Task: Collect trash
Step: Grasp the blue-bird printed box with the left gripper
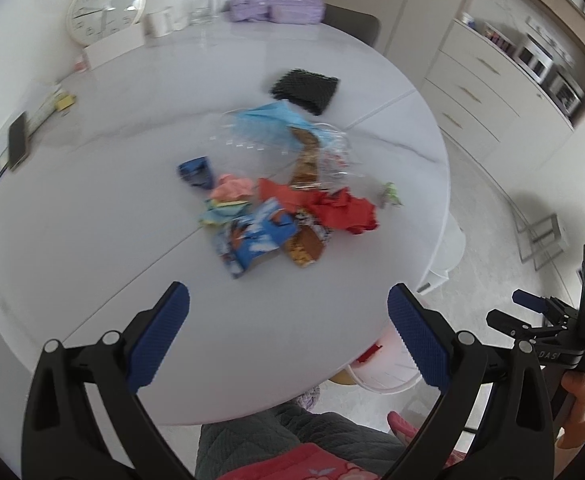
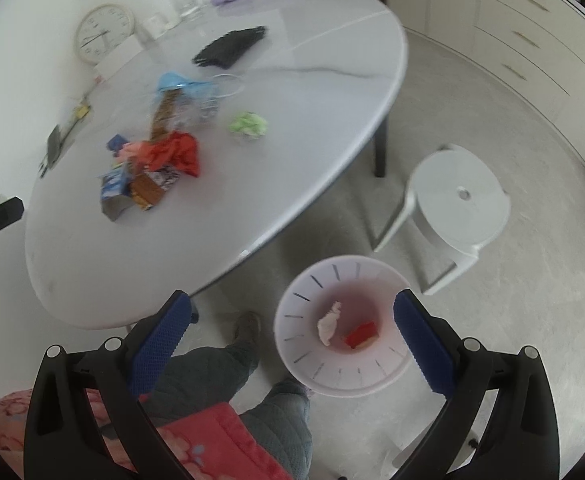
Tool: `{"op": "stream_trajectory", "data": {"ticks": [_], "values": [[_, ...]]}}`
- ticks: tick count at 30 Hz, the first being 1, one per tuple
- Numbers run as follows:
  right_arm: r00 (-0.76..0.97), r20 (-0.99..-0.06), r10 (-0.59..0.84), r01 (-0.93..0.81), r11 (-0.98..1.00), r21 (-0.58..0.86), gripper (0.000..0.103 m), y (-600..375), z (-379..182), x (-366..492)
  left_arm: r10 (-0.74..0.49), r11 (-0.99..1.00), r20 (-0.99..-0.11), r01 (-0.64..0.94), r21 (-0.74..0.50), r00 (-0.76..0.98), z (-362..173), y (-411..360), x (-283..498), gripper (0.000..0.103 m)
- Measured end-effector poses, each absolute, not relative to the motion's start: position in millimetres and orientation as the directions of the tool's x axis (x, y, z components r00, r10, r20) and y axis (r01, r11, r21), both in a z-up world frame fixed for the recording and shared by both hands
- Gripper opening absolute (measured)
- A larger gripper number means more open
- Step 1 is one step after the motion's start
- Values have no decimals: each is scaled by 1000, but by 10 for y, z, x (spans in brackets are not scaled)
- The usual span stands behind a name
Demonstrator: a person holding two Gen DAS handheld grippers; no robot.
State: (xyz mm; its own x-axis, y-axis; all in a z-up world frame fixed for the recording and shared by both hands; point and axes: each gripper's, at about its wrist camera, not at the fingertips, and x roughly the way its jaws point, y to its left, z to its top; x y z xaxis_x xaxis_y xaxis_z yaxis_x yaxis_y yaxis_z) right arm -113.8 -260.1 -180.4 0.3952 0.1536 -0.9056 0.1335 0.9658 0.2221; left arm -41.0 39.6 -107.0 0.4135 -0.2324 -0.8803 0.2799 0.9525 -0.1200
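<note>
On table point(image 1: 92, 208), at 12 o'clock from my left gripper point(image 1: 288, 336): trash pile point(image 1: 276, 208), untouched. Both grippers empty, fingers wide apart. Right gripper point(image 2: 292, 344) hangs over bin point(image 2: 312, 384). I'd lower onto one wrapper edge, pinch squarely, lift clear.

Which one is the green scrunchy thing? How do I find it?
Look at the big white round table. The trash pile sits mid-table; the green paper ball lies alone to its right. It's the only light-green crumpled piece, apart from the heap.
</note>
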Motion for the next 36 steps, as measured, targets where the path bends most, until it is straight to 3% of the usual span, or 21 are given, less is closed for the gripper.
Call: {"op": "stream_trajectory", "data": {"ticks": [6,15,26,32,34,36], "values": [[410,-888,211,32,969,245,100,-2339,-1700,-816,-216,966,-874,228,-125,436,-1198,629,-360,95],[382,-895,229,-23,971,238,100,-2089,-1642,-398,-219,889,-893,457,-17,392,-1624,476,-11,95],[308,-941,144,58,984,170,100,-2079,-1647,-212,-207,652,-925,750,113,319,-2258,146,423,95],[269,-954,132,90,983,162,100,-2059,-1745,-98,-225,542,-933,832,120,281,-2378,109,432,68],[265,-955,131,94,982,161,100,-2044,-1758,-58,-237,534,-932,838,110,273,-2368,132,444,52],[266,-954,137,94,981,167,100,-2034,-1770,-1,-258,547,-938,836,56,232,-2335,181,497,48]]}}
